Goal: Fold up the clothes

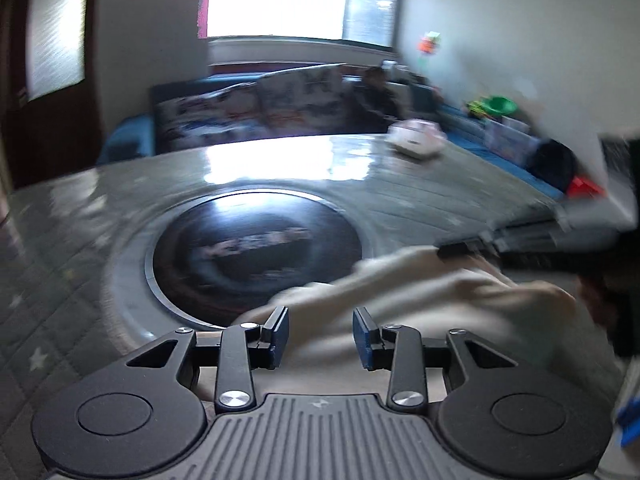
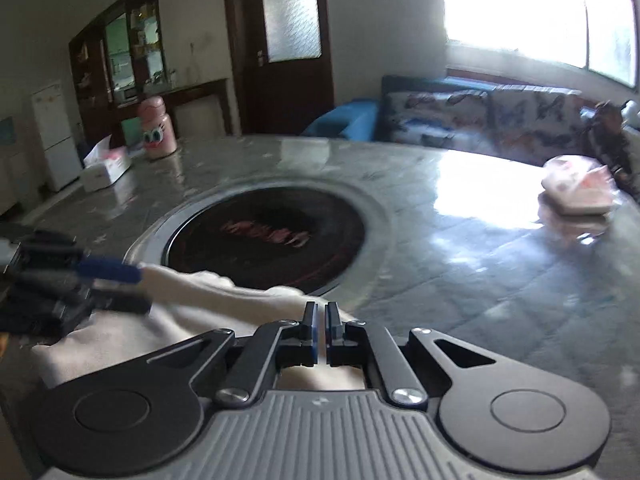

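A cream garment [image 1: 420, 304] lies bunched at the near edge of the grey table [image 1: 80, 220], partly over a black round insert [image 1: 256, 252]. My left gripper [image 1: 320, 332] stands open over it, its blue pads apart with the cloth passing between them untouched. In the right wrist view the left gripper [image 2: 140, 288] comes in from the left at the edge of the garment [image 2: 192, 312]. My right gripper [image 2: 322, 328] is shut, with cloth bunched around its fingertips. From the left wrist view the right gripper [image 1: 444, 250] pinches a raised ridge of the cloth.
A folded pink-and-white bundle [image 2: 576, 192] sits at the table's far right. A pink bottle [image 2: 158, 128] and a tissue box [image 2: 106, 168] stand at the far left. A patterned sofa [image 2: 480, 120] runs behind the table under a bright window.
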The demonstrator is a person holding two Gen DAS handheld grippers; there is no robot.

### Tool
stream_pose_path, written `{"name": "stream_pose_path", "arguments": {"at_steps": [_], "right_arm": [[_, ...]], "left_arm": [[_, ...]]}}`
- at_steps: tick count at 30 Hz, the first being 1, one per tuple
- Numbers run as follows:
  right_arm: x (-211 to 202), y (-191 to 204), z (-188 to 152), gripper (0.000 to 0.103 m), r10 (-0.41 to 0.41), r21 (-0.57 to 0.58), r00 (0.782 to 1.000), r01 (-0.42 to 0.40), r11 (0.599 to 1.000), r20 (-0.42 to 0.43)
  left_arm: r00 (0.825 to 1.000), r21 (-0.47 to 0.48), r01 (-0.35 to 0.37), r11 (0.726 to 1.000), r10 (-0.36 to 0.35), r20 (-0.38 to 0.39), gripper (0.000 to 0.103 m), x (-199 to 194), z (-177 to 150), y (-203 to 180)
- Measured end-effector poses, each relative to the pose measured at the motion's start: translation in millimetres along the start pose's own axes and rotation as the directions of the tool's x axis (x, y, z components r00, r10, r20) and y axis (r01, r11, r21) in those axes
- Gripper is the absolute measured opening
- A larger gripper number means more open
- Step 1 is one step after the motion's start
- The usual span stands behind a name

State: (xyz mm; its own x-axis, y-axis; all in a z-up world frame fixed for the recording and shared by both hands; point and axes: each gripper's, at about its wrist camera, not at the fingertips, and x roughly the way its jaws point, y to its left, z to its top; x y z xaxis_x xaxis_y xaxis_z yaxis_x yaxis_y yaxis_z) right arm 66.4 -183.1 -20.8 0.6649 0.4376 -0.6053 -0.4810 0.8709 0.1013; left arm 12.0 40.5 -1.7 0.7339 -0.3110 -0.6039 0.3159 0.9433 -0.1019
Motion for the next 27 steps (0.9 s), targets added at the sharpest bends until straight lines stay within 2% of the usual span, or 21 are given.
{"name": "stream_pose_path", "arguments": {"at_steps": [3,7,12,18,21,24,27], "right_arm": [[18,3,1,0.004,0.007,0.021,1.000,-0.007,1.000,-0.021],[24,1,2,0.004,-0.007,0.042,0.999,0.009,0.999,-0.049],[17,2,6,0.005,0.003,0.046,1.000,-0.002,0.999,-0.020],[30,3,8,0.007,-0.019,0.053,0.999,0.021,0.998,-0.041],[27,12,12,0.009,0.004,0.022,1.000,-0.003,1.000,-0.023],[38,22,11,0.011,0.035,-0.003,0.998,-0.035,0.999,-0.052],[44,27,10,0.011,0.015,-0.049,0.999,-0.018,0.999,-0.049]], "left_arm": [[1.000,-0.025,0.001,1.000,-0.002,-0.013,0.037,11,6,8],[1.000,0.014,0.001,1.000,-0.001,-0.016,0.037,22,10,2],[0.998,0.022,-0.024,0.999,0.025,-0.059,0.037,42,9,-1],[0.996,0.037,-0.044,0.998,0.047,-0.071,0.040,48,9,-1],[0.996,0.039,-0.045,0.998,0.048,-0.070,0.040,48,9,-1],[0.996,0.039,-0.051,0.998,0.053,-0.069,0.041,48,9,-2],[0.996,0.041,-0.054,0.998,0.057,-0.070,0.041,48,9,-2]]}}
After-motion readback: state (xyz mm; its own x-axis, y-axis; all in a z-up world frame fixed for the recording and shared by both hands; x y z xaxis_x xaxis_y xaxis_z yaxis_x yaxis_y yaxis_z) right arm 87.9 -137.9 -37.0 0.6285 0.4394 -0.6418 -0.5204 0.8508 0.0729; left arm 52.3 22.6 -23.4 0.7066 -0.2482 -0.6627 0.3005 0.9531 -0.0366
